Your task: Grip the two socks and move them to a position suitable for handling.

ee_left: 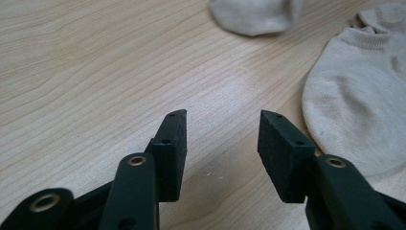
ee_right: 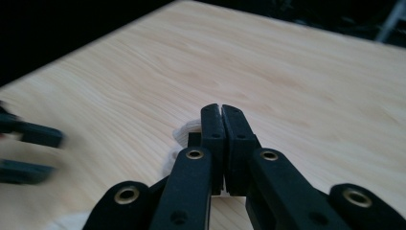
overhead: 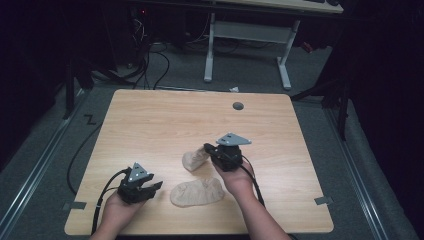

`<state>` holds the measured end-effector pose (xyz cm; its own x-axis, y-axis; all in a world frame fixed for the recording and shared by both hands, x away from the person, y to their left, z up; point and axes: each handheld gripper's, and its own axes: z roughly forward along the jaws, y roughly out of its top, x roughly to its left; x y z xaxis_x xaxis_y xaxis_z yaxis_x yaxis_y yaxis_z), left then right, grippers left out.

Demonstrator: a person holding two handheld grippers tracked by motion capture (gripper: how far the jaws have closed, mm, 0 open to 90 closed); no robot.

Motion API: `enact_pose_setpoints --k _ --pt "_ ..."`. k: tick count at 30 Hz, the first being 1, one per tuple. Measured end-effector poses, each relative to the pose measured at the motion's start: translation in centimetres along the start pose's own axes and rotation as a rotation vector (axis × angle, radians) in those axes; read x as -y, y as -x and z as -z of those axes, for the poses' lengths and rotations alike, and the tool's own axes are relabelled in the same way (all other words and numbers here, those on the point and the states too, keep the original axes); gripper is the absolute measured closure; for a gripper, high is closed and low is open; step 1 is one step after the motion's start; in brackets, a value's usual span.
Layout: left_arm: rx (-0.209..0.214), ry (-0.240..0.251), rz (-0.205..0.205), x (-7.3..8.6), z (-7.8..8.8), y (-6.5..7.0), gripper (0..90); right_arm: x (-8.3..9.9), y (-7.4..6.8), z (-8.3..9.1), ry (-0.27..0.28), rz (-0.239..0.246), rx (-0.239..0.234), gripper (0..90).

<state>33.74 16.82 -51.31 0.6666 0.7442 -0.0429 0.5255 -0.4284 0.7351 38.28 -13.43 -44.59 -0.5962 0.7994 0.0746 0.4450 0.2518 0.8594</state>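
Observation:
Two beige socks lie on the wooden table (overhead: 150, 125). One sock (overhead: 197, 192) (ee_left: 359, 96) lies flat near the front edge. The other sock (overhead: 194, 160) (ee_left: 253, 17) (ee_right: 184, 132) is bunched near the table's middle, with my right gripper (overhead: 207, 149) (ee_right: 221, 112) shut on its right end; a sliver of fabric shows between the pads. My left gripper (overhead: 154, 190) (ee_left: 222, 127) hovers open just left of the flat sock, bare wood between its jaws. In the right gripper view the left gripper (ee_right: 28, 153) appears blurred at the left edge.
A round cable hole (overhead: 238, 106) sits near the table's far edge. Tape marks (overhead: 323, 201) are stuck at the front corners. Beyond the table stand a white desk frame (overhead: 247, 45) and loose cables (overhead: 150, 65) on grey carpet.

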Motion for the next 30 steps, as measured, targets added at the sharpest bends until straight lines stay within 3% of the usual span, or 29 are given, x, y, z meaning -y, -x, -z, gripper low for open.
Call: enact_pose_setpoints --k 8,10,12,16,19,25,30 --pt "0.000 0.014 0.014 0.4 0.8 -0.7 53.8 -4.1 -6.5 -0.7 0.086 0.068 -0.135 88.9" --pt "-0.003 0.023 0.021 0.5 1.1 -0.9 53.8 -4.8 -7.3 -0.5 0.114 0.061 -0.170 88.9" --pt "-0.006 0.028 0.027 0.4 1.1 -1.0 53.8 -5.0 -7.3 -0.5 0.128 0.049 -0.172 88.9" --pt "-0.005 0.024 0.024 0.4 0.9 -0.9 53.8 -4.0 -5.2 -1.3 0.090 -0.016 -0.136 88.9" --pt "-0.001 0.013 0.018 0.3 0.7 -0.8 53.8 -1.5 -1.9 -2.2 0.023 -0.096 -0.068 88.9" --pt "-0.004 0.008 0.013 0.2 0.3 -0.6 53.8 2.5 2.7 -2.6 -0.064 -0.192 0.035 88.8" --pt "0.002 0.008 0.016 -0.1 -0.1 -0.6 53.8 4.4 4.6 -1.9 -0.098 -0.208 0.076 88.6"
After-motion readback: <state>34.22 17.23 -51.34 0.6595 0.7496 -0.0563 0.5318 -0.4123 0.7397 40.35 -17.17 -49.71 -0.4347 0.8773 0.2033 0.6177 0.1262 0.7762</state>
